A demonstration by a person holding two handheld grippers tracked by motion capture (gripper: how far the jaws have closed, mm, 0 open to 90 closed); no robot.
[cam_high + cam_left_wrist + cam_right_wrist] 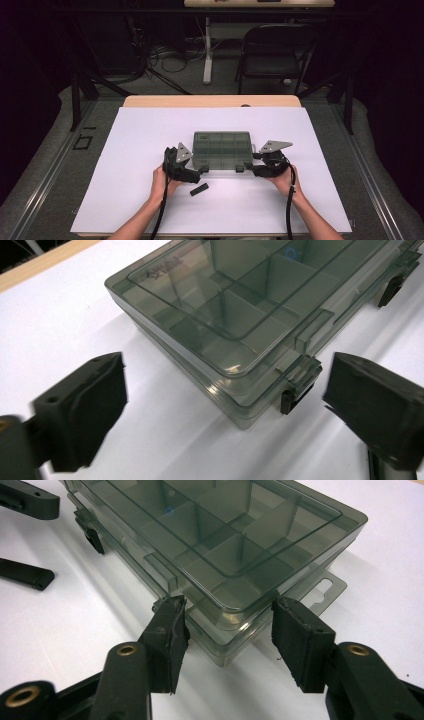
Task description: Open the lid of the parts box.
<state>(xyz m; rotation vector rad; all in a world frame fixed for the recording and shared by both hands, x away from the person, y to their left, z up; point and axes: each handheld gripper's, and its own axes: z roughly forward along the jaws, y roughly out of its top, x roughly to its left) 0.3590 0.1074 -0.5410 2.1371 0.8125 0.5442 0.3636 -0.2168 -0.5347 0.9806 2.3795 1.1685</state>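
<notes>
We had both grippers at the near edge of one smoke-grey compartment box [222, 150], which sat flat on the white sheet [150, 200] about mid-table.

Nearest to us: one small black bar [199, 189] lay loose on the sheet between the two hands, apart from the box. Couldn't tell what it was.

Left gripper [181, 167]: jaws spread wide, nothing between them. In the left gripper view they straddled the box's near left corner, neither pad touching plastic. The left latch [295, 390] sat just inside the right-hand jaw.

Right gripper [264, 165]: jaws set at a middling width around the near right corner, pads right up against the box edge. Whether they actually touched it, we couldn't tell; they weren't clamped on anything. One pad sat next to the right latch, which it mostly hid.

Status, as we judged it: lid was down, the left latch looked still closed, the right one couldn't be read. So this was positioning only. If the job was opening the box, nothing was done yet: both latches to release, then lid up.

Counts:
- boxes: 1, with two rows of four compartments visible in the high view, all apparently empty
- black front latches: 2
- hang tab [327, 587]: 1, sticking out at the right end
- loose black bar: 1
- grippers: 2

Beyond the table: one folding chair [275, 50] and cables on the floor.
</notes>
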